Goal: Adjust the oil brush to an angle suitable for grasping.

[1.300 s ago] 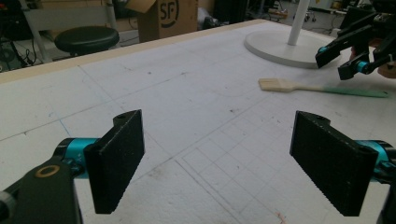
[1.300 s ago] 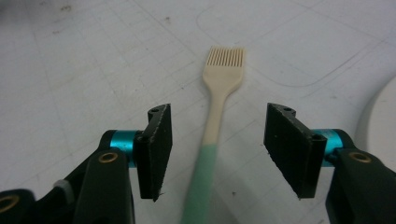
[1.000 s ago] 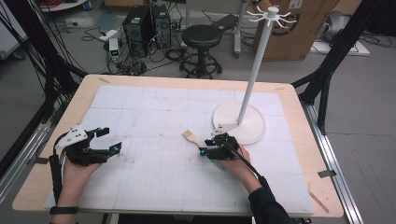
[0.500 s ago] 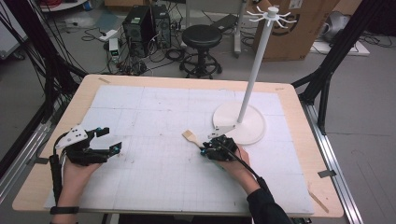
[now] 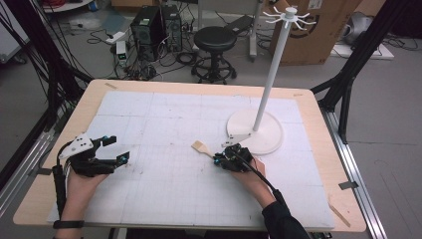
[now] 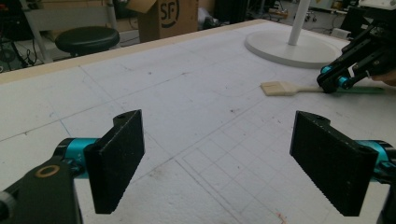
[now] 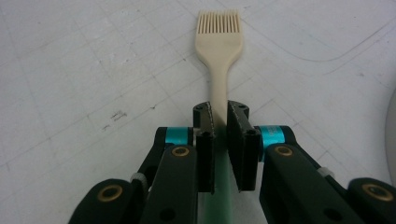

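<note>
Now the brush (image 7: 218, 42) lies flat on the mat at frame centre, bristles pointing up-left, long axis running straight out from the right gripper (image 7: 219, 122). Its jaws have just been closing and now clamp the handle. Lower left, the left gripper (image 6: 224, 154) idles, jaws wide apart, well away.

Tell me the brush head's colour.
Cream; the brush shows best in the right gripper view.

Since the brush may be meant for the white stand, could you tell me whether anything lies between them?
Nothing visible does. The brush lies on the table, its handle clamped in the right gripper, with bare mat between it and the stand's base.
</note>
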Tool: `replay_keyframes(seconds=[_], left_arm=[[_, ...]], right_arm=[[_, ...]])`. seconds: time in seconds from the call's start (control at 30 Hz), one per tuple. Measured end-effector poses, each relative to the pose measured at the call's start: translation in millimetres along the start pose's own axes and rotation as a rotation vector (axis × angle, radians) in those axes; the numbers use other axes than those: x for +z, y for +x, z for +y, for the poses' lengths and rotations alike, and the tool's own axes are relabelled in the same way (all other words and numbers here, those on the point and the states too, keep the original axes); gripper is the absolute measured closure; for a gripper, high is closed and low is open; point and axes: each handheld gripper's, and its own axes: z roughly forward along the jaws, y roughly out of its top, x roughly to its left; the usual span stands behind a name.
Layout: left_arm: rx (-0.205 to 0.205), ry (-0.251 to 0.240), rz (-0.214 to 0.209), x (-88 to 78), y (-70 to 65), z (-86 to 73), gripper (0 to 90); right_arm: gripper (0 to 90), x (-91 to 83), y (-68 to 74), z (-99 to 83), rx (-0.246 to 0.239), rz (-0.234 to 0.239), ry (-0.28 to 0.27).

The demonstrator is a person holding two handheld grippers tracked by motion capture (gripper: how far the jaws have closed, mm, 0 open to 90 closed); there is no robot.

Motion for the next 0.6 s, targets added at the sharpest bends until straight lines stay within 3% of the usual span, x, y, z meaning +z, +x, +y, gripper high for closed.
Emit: replay_keyframes(seconds=[0.27,0.6], left_arm=[[0.001,-0.001,0.001,-0.4,0.4,0.0,18.5],[0.003,-0.004,-0.001,-1.0,0.4,0.5,18.5]], right_arm=[[82.4,-3.1,-1.1,1.6,-0.007,0.02,-0.032],[82.3,-3.5,11.7,7.2,-0.106,0.131,-0.058]])
